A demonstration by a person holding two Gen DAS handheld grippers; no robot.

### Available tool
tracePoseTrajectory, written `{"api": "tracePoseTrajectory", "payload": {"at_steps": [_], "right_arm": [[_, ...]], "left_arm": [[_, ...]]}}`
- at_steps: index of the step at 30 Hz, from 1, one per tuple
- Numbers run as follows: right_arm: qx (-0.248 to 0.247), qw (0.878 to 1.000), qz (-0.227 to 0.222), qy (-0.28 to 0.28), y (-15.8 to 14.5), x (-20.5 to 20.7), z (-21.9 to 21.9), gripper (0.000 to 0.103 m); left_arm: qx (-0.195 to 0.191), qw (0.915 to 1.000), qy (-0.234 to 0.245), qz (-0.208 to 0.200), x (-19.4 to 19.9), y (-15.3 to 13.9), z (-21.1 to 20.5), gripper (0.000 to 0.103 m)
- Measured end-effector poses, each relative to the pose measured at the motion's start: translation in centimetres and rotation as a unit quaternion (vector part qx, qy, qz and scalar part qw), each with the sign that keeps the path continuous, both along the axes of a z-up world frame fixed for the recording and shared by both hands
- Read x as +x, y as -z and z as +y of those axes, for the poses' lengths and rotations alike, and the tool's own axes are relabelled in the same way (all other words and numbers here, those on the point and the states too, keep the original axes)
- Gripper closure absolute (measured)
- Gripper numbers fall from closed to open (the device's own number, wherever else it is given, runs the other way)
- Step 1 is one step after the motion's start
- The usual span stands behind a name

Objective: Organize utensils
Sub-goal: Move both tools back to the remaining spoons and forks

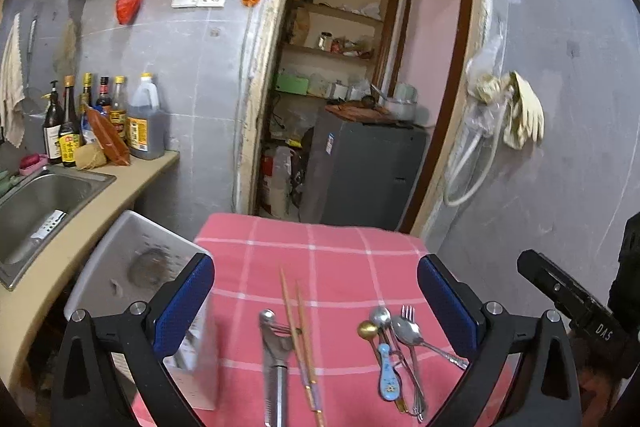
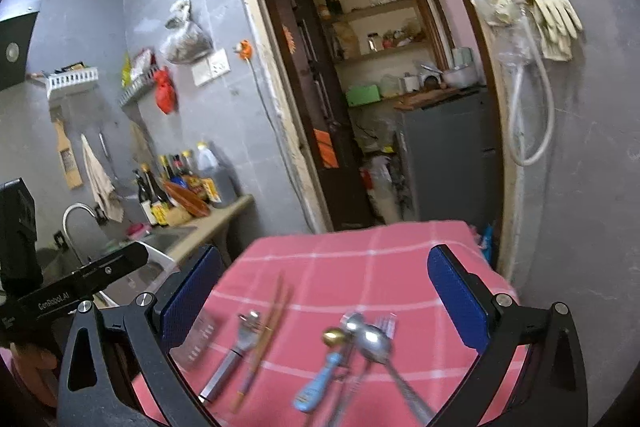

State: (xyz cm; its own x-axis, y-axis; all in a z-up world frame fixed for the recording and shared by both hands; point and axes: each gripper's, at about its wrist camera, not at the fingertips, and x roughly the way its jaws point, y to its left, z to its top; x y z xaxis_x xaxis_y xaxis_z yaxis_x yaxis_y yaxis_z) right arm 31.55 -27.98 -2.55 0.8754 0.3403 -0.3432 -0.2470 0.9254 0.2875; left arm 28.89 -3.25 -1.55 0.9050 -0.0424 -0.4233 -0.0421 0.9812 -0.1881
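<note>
Two clusters of utensils lie on the pink checked tablecloth [image 1: 340, 267], near its front edge. Left cluster: a metal peeler [image 1: 274, 355] with a ribbed handle, and a pair of wooden chopsticks [image 1: 298, 327] just beside it on its right, their tips pointing away from the camera. The chopsticks seem to touch or overlap the peeler head; I can't tell which.

Right cluster, well apart from the first: a gold-bowled spoon [image 1: 366, 329], a steel spoon [image 1: 406, 331], a fork [image 1: 409, 315] and a blue ceramic spoon [image 1: 387, 375], all piled with handles crossing. A second small steel spoon bowl shows at the back of the pile.

Left gripper [image 1: 316, 291]: jaws wide, blue pads clear, nothing pinched; both clusters sit in the gap below it, untouched. Right gripper [image 2: 324, 297]: jaws also wide, nothing held. In the right wrist view the same utensils are motion-blurred.

A white perforated plastic container [image 1: 160, 275] stands at the left edge of the cloth, just behind the left gripper's left finger. Whether it rests on the cloth or beside it is unclear.

Further out: steel sink [image 1: 44, 203] set in a beige counter, with sauce bottles [image 1: 100, 119] at the counter's far end. Grey tiled wall behind, open doorway [image 1: 360, 67] to a pantry with shelves. Pale rubber gloves [image 1: 522, 111] hang on the wall at right.
</note>
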Motion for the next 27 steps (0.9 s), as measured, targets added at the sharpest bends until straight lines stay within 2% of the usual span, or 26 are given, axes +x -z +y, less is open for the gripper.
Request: {"api": "tracePoseTrajectory", "payload": {"at_steps": [6, 15, 16, 18, 20, 22, 27], "right_arm": [[-0.011, 0.999, 0.041, -0.006, 2.8, 1.7, -2.1, 0.001], [-0.017, 0.991, 0.124, -0.048, 8.3, 5.6, -2.5, 0.004], [-0.020, 0.989, 0.133, -0.055, 8.9, 5.9, -2.4, 0.007], [-0.024, 0.986, 0.150, -0.068, 10.0, 6.6, -2.0, 0.023], [-0.024, 0.982, 0.170, -0.084, 11.1, 7.4, -1.6, 0.027], [-0.024, 0.978, 0.185, -0.097, 12.0, 8.0, -1.2, 0.035], [-0.030, 0.966, 0.223, -0.125, 14.1, 9.4, 0.0, 0.056]], "left_arm": [[0.019, 0.9991, 0.014, 0.034, 1.9, 2.7, -2.8, 0.001], [0.007, 0.9919, 0.049, 0.117, 5.7, 8.4, -4.7, 0.001], [0.005, 0.9907, 0.054, 0.125, 6.0, 8.9, -4.9, 0.001], [0.000, 0.9886, 0.065, 0.136, 6.7, 9.8, -5.1, 0.001], [-0.006, 0.9861, 0.077, 0.147, 7.2, 10.6, -5.5, 0.005], [-0.015, 0.9830, 0.090, 0.160, 7.8, 11.4, -5.8, 0.018], [-0.052, 0.9707, 0.122, 0.200, 9.3, 13.4, -6.0, 0.042]]}}
